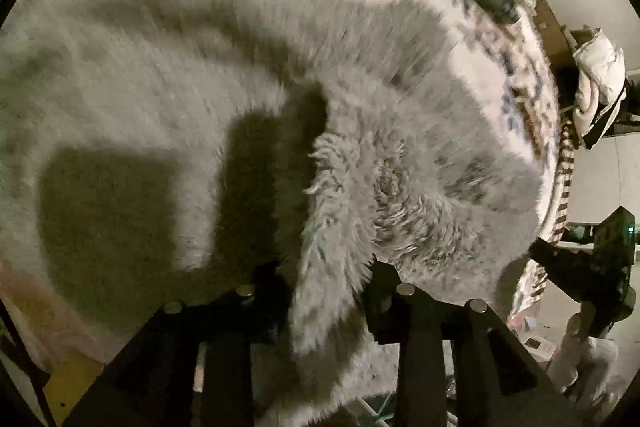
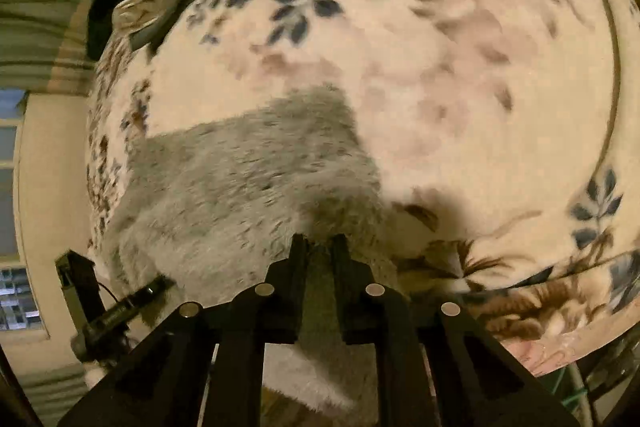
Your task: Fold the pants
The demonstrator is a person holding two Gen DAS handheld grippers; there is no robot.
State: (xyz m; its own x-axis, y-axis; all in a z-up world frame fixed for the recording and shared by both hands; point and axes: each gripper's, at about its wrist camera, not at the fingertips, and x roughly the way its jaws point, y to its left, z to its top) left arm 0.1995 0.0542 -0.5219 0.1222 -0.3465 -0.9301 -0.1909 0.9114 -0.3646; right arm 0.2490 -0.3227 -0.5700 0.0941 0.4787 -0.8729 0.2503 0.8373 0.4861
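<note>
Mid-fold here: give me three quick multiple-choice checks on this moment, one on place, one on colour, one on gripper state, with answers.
1. Where do the pants lie?
A. on a floral blanket
B. on a bare wooden floor
C. in a basket

2. What colour are the pants?
A. red
B. grey
C. black

3. What is the state of the right gripper?
A. wide open above the blanket
B. out of view
C. shut on the pants

Answers:
1 A: the blanket, cream with brown and blue leaves, spreads under and around the fabric.
2 B: the fluffy pile looks pale grey in both views.
3 C: its fingers pinch a fold of the fabric; the left gripper likewise clamps a fold.
</note>
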